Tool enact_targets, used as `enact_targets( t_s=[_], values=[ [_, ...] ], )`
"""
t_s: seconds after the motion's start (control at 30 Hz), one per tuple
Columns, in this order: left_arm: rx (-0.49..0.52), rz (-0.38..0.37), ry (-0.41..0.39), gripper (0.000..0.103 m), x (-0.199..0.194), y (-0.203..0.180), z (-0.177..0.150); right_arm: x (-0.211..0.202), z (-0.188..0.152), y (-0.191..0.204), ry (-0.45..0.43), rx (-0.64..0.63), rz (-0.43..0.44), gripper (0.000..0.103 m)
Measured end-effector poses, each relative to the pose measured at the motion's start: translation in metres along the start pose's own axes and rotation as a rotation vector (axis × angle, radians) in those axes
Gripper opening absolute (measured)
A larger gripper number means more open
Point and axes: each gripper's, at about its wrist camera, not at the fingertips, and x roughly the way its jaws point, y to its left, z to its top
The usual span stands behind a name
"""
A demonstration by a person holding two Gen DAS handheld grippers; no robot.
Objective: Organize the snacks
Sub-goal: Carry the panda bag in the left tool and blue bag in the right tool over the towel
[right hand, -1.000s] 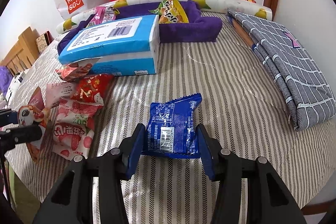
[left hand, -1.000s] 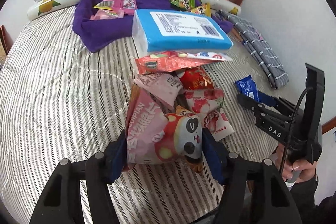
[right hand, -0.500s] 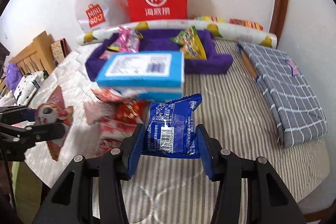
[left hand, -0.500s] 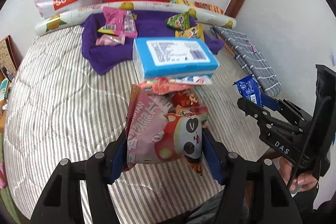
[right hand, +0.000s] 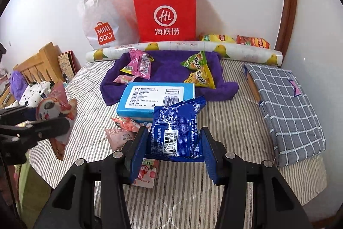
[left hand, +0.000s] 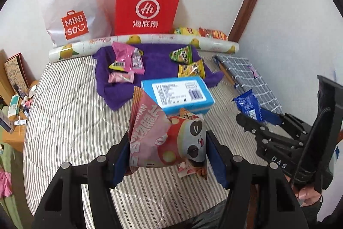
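Observation:
My left gripper (left hand: pixel 166 156) is shut on a pink snack bag with a panda face (left hand: pixel 165 138), held in the air above the striped bed (left hand: pixel 70 121). In the right wrist view, my right gripper (right hand: pixel 173 151) is shut on a blue snack packet (right hand: pixel 175 128), also lifted off the bed. Each gripper shows in the other's view: the right gripper (left hand: pixel 255 119) with its blue packet (left hand: pixel 246 105), the left gripper (right hand: pixel 53 119) with its panda bag (right hand: pixel 51 108). Loose pink and red snack packets (right hand: pixel 124 132) lie on the bed below. A purple cloth tray (right hand: pixel 169 74) further back holds pink packets (right hand: pixel 139 63) and yellow-green packets (right hand: pixel 197 70).
A blue tissue pack (right hand: pixel 154 98) lies in front of the purple tray. A red paper bag (right hand: pixel 165 14) and a white Miniso bag (right hand: pixel 105 23) stand against the wall behind a lemon-print roll (right hand: pixel 182 46). A grey checked folded cloth (right hand: pixel 287 104) lies at the right. A wooden headboard (right hand: pixel 38 65) is at the left.
Both grippers have risen from the bed with their packets still gripped. The bed, the tray and the bags now look further away, and more of the wall shows.

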Motion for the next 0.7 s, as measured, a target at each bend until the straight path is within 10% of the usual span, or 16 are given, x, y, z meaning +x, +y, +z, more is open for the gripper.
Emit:
enact_targets(
  t_s=[0.7],
  values=[
    [-0.006,0.003,-0.014,0.064,0.034,0.021,0.059,0.035,0.067,0.002,-0.017,-0.036,-0.008,0.050]
  ],
)
